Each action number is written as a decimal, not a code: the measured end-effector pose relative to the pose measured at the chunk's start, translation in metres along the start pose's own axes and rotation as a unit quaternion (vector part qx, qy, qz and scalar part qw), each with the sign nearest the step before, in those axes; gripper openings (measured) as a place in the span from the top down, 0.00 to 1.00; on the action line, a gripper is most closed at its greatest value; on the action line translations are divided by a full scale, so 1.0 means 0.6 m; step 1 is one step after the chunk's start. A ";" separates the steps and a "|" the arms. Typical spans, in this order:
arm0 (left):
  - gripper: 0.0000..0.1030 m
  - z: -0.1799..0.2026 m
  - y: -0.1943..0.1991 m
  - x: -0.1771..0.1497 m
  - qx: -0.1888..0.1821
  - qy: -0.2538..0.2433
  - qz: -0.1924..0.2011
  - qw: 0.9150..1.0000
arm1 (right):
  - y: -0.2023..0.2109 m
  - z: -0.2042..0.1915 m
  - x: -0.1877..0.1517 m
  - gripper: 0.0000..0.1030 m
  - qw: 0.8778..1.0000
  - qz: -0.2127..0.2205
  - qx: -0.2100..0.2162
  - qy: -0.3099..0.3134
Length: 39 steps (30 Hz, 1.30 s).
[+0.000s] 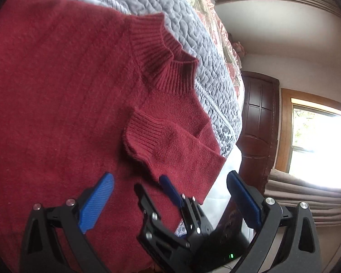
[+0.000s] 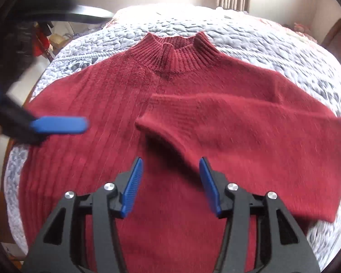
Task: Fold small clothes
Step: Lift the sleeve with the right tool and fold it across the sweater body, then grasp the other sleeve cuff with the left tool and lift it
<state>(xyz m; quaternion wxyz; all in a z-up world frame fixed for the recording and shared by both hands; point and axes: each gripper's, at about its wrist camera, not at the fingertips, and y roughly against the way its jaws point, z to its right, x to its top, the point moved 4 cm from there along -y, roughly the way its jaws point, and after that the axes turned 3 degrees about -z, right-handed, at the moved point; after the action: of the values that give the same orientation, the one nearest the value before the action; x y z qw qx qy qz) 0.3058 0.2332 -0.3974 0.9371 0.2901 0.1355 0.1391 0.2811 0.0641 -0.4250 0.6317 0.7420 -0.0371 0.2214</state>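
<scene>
Your right wrist view smears the jumper's (image 2: 170,113) right sleeve and the quilt (image 2: 284,45) near the rim. The left tool (image 2: 34,122) is blurred there, its body cut off at the frame's left edge. In your left view the jumper's hem runs out of frame, and the window (image 1: 318,147) is blown out white.

sweater (image 2: 161,104): dark red, plain knit with vertical ribs at collar (image 2: 177,52) and at cuff (image 1: 145,134) ahead of the fingers. quilt (image 2: 272,43) beyond: pale grey, pebbled stitch pattern. right gripper (image 2: 170,186) and left gripper (image 1: 168,200): black frames, blue ridged pads (image 2: 133,188).
</scene>
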 end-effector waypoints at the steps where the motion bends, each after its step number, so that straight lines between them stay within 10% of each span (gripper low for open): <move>1: 0.04 -0.003 -0.016 0.005 -0.010 0.005 -0.008 1.000 | 0.011 0.005 -0.015 0.49 1.000 -0.004 0.005 -0.008; 13: 0.06 -0.028 -0.128 0.042 0.051 0.040 -0.024 0.998 | 0.064 0.042 -0.103 0.47 0.996 -0.033 0.030 -0.073; 15: 0.48 -0.021 -0.127 0.042 0.066 0.028 -0.019 0.997 | 0.068 0.047 -0.103 0.47 0.995 -0.029 0.038 -0.085; 20: 0.91 -0.003 -0.127 0.040 0.106 0.005 -0.023 0.994 | 0.076 0.038 -0.109 0.46 0.995 -0.026 0.052 -0.085; 39: 0.92 0.245 0.051 0.017 0.125 -0.250 0.045 0.959 | 0.084 -0.014 -0.119 0.46 0.993 -0.044 0.075 -0.085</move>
<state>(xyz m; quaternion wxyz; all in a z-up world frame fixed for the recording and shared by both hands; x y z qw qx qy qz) 0.3591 0.1864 -0.2647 0.8901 0.4361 -0.1002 0.0861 0.1976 0.0462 -0.4046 0.5779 0.8043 -0.0411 0.1322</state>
